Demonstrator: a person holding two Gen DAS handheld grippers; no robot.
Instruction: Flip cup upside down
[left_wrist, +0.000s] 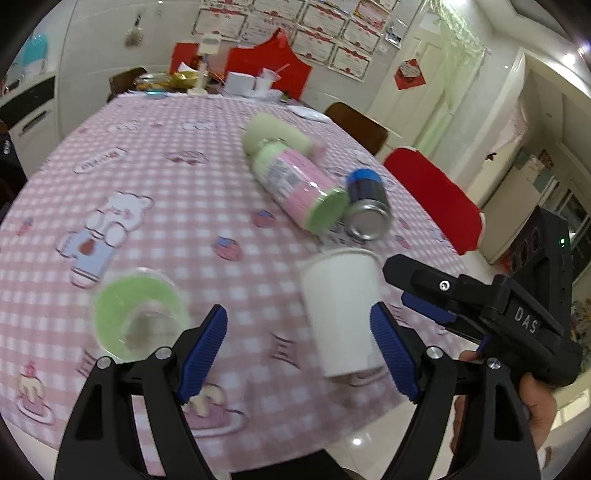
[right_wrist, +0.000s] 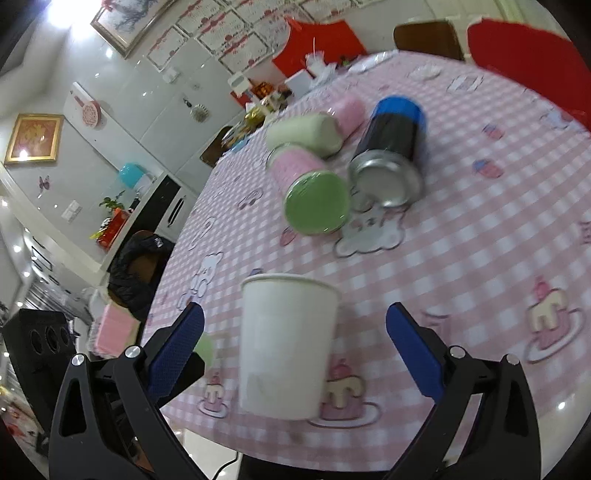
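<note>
One white paper cup (right_wrist: 288, 347) stands near the front edge of a round table (left_wrist: 177, 184) covered in pink-and-white check cloth printed with bears and cakes; its long axis runs near vertical, rim uppermost and mouth facing up, leaning a little in the fisheye views. Two hand-held grippers: the right gripper (right_wrist: 295, 350) has its blue-padded fingers spread wide on either side of the cup, neither pad touching the wall; the left gripper (left_wrist: 299, 354) is likewise spread, its right-side finger just beside the cup and the cup off-centre in the gap. Lettering "DAS" is legible on the black body of the right gripper as seen from the left wrist camera. One green-lined tape roll or ring (left_wrist: 138, 314), blurred, lies flat to the left of the cup. One pink-and-green bottle (left_wrist: 295, 184) lies on its side, green cap toward the cameras; its label print is too blurred to read. One blue-and-black can (right_wrist: 391, 155) lies on its side touching the bottle, silver end toward the cameras. One pale green block (right_wrist: 304, 134) lies behind the bottle. Framed certificates on the far wall are unreadable.
</note>
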